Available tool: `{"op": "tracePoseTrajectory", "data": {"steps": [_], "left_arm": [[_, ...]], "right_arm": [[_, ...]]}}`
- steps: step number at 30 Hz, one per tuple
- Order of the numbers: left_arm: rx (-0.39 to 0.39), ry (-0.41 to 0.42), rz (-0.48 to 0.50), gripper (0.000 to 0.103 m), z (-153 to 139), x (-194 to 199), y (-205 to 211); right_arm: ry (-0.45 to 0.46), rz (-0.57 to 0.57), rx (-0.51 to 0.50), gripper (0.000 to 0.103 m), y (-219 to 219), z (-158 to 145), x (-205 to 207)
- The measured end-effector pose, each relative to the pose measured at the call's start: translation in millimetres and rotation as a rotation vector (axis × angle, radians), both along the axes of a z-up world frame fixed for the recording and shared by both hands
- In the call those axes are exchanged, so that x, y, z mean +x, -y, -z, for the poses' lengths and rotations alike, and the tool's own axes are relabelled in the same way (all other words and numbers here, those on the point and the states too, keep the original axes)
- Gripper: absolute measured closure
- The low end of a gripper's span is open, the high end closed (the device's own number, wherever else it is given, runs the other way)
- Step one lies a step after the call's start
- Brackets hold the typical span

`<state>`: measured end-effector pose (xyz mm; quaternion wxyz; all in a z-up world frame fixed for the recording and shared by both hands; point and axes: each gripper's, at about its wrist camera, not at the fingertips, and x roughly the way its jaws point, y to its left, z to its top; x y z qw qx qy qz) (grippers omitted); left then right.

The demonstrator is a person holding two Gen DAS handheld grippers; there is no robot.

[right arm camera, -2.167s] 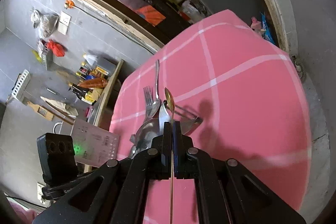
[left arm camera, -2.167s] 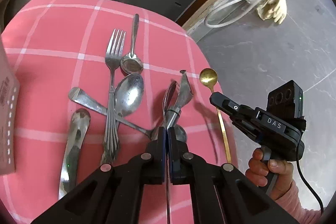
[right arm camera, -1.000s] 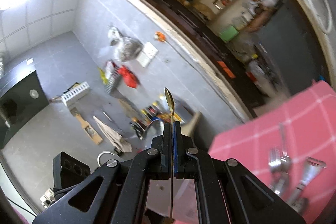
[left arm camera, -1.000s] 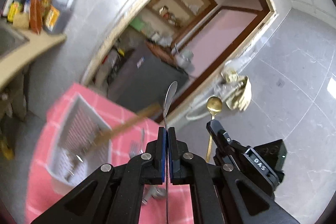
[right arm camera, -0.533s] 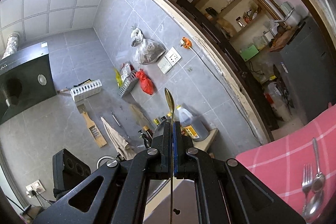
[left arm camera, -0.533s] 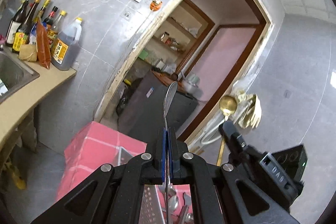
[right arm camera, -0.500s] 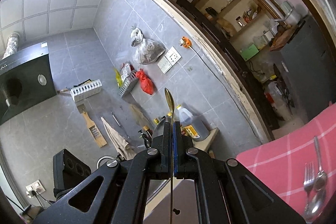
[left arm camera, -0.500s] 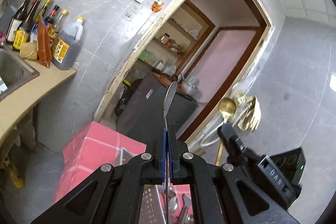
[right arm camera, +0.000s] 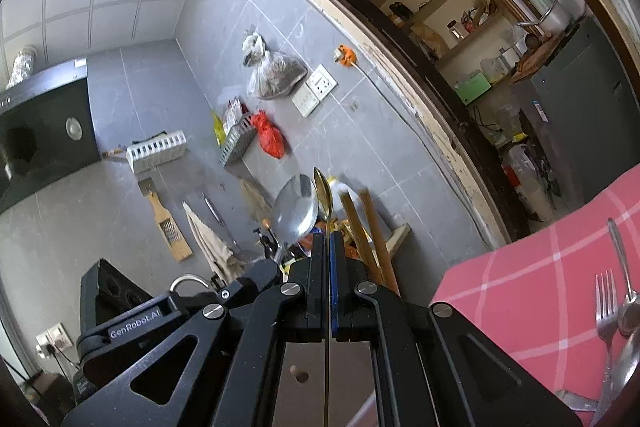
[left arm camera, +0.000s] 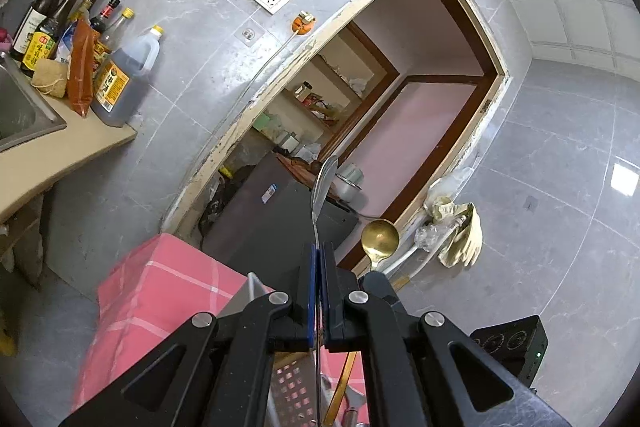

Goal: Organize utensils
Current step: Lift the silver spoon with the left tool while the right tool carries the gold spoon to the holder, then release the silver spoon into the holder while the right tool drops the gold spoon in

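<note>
1. The left claw (left arm camera: 319,259) is clenched on the thin handle of a silver steel spoon (left arm camera: 325,183), bowl pointing upward.
2. The right claw (right arm camera: 327,251) is clenched on a slim gold-coloured spoon (right arm camera: 322,194), also held upright.
3. Both spoons are held above the pink checked cloth on the desk (right arm camera: 532,291).
4. A steel fork (right arm camera: 605,303) and other spoons lie on the cloth.

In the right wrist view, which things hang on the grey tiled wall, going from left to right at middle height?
White rack → grey basket → red bag → clear bag of brown contents → white socket plate → orange plug.
</note>
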<state>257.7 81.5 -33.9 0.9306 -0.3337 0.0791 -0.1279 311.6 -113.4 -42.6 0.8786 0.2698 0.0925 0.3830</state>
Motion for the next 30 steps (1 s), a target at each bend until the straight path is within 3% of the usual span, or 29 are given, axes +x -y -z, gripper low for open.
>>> {"op": "tracePoseTrajectory", "data": {"steps": [7, 16, 24, 30], "left_arm": [[0.052, 0.062, -0.019, 0.1, 12, -8, 5], [0.048, 0.118, -0.014, 0.1, 15, -4, 4], [0.074, 0.127, -0.038, 0.1, 23, -14, 5], [0.143, 0.126, -0.034, 0.1, 20, -26, 8]], "right_arm": [[0.011, 0.002, -0.044, 0.101, 6, 8, -5], [0.029, 0.002, -0.068, 0.101, 7, 13, -10], [0.034, -0.004, -0.107, 0.101, 5, 15, -15], [0.03, -0.013, -0.152, 0.101, 5, 16, -24]]}}
